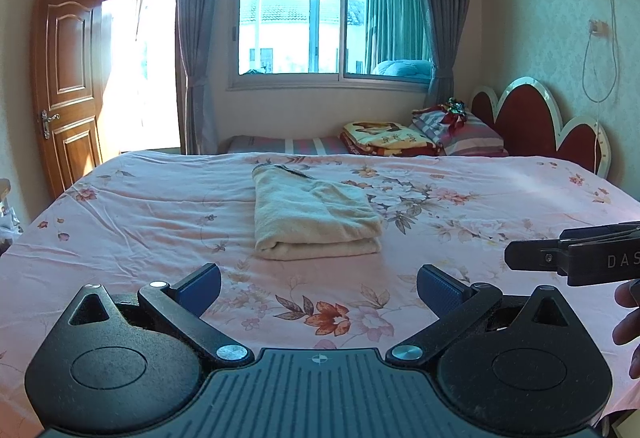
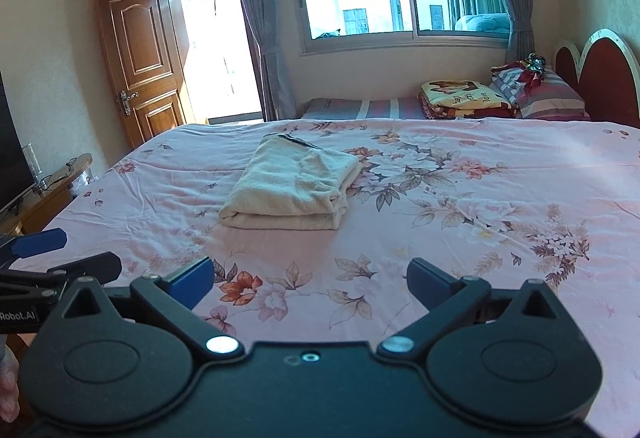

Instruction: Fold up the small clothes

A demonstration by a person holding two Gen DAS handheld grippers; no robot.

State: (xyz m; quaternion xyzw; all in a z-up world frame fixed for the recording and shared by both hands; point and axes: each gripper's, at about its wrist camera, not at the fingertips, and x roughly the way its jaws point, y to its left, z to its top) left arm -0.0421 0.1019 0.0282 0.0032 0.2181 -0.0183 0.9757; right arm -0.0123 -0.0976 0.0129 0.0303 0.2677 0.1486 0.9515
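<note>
Cream garment, folded into neat rectangle, lies mid-bed on pink floral sheet — toward far edge. Left gripper hovers over near edge, jaws wide, nothing between. Right gripper beside it — jaws wide too, clear of cloth.

"DAS" on right hand-held gripper, "Robot.AI" on left hand-held gripper

folded garment on bed, pillows behind
</note>
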